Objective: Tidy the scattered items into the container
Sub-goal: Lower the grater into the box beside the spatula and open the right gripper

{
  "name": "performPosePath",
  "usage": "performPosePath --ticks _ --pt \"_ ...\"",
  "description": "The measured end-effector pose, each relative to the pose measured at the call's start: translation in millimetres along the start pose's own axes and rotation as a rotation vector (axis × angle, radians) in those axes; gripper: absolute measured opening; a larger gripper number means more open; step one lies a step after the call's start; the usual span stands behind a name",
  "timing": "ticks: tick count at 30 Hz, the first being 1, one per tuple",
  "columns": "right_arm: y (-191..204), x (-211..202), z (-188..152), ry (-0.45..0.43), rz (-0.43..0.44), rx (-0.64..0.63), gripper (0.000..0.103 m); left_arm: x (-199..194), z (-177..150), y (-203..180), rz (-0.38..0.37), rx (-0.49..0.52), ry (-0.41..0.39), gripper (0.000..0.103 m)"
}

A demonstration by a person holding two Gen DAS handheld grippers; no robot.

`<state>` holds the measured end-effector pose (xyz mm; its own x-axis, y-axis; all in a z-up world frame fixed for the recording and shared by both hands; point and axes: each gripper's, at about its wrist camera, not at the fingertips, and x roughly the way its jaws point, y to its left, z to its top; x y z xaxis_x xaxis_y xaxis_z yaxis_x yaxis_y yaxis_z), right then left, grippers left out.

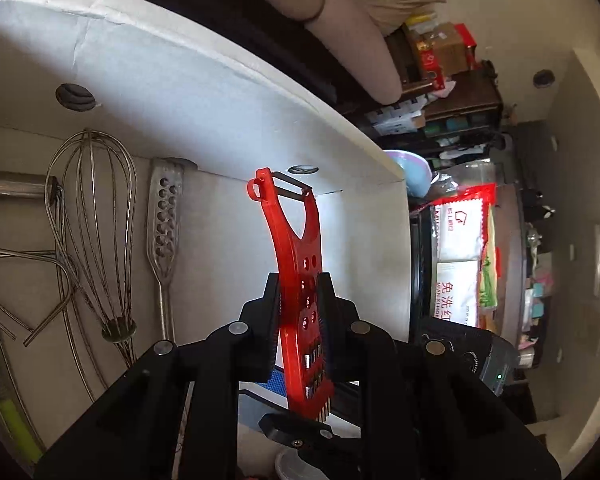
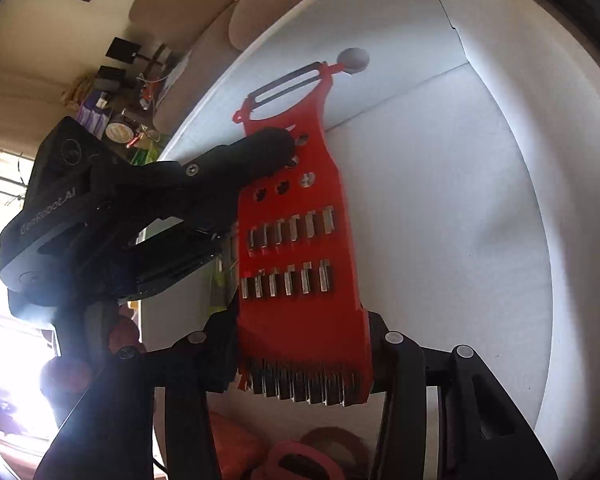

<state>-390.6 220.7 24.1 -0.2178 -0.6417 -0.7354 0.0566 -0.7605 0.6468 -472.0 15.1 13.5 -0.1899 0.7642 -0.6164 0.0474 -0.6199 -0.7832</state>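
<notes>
Over the white box (image 1: 204, 80), both my tools pinch a red grater (image 1: 300, 280): left tool (image 1: 298, 312) mid-body, right tool (image 2: 300, 344) near its toothed end. Whisk (image 1: 96, 232) lies inside.

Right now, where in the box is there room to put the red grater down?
The bare box floor between the slotted spatula and the right box wall, under the red grater, is free. The left is crowded: whisk, metal cup, loose wires.
</notes>
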Motion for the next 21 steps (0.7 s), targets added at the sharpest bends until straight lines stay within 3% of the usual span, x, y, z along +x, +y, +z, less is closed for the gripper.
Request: performPosePath --ticks 10,16,21 --pt "-15.6 17.1 -1.7 0.056 -0.086 0.053 0.048 22.9 -6.7 18.3 0.118 -0.011 0.033 0.018" --pt "-12.2 15.7 -4.1 0.077 -0.147 0.034 0.049 27.8 -7.4 2.8 0.224 0.073 0.035 0.023" --pt "-8.1 12.7 -9.6 0.098 -0.196 -0.003 0.05 36.8 -10.5 -8.4 0.261 0.109 0.044 0.025"
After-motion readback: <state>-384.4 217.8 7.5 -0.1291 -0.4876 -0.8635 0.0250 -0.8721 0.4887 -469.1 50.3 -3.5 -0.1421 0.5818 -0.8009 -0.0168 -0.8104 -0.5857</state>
